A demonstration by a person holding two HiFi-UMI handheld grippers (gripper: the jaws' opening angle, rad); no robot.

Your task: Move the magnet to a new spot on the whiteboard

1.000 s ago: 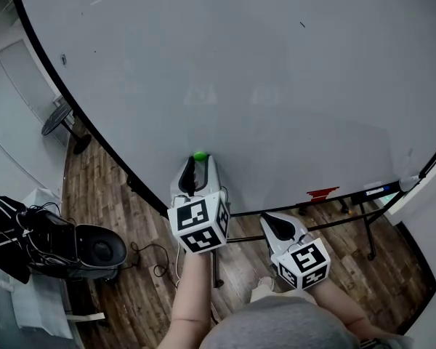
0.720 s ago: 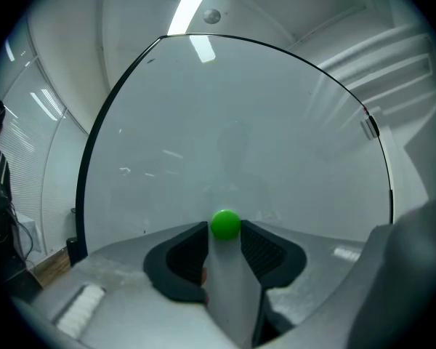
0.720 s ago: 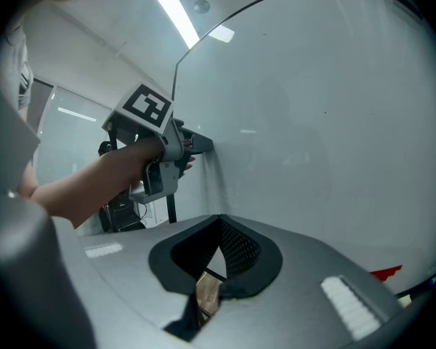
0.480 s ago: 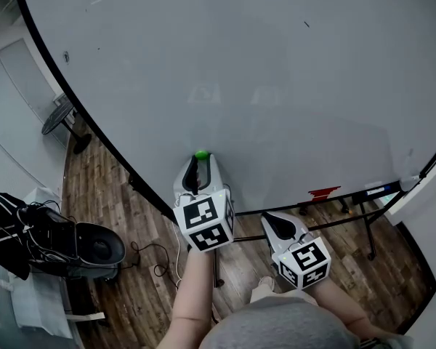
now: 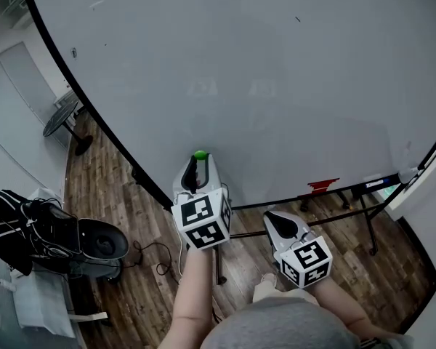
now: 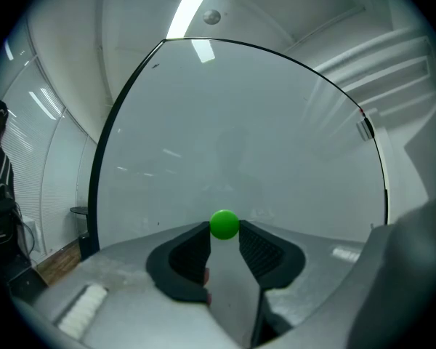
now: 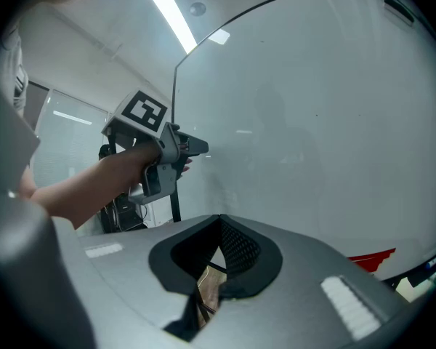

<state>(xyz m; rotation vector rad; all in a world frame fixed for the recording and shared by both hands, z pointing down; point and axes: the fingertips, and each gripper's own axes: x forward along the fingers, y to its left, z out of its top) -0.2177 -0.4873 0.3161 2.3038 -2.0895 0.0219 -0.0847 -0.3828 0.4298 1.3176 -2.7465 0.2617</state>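
A small green magnet (image 5: 200,154) sits low on the big whiteboard (image 5: 276,86). My left gripper (image 5: 200,163) points level at the board with the magnet (image 6: 224,224) between its fingertips. Its jaws have just been closing, and both black pads touch the ball's sides. The left gripper (image 6: 224,228) is shut on it. My right gripper (image 5: 279,221) hangs lower and to the right, away from the board, shut with nothing in it (image 7: 219,221). In the right gripper view the left gripper (image 7: 198,147) shows held against the board.
A red eraser (image 5: 323,187) and a marker (image 5: 375,183) lie on the board's tray at the lower right. The board's stand legs (image 5: 367,231) stand on the wood floor. A black bag and a round device (image 5: 94,246) sit at the left, with a fan base (image 5: 58,120) beyond.
The head view has shifted slightly. Both grippers and the magnet stay where they were.
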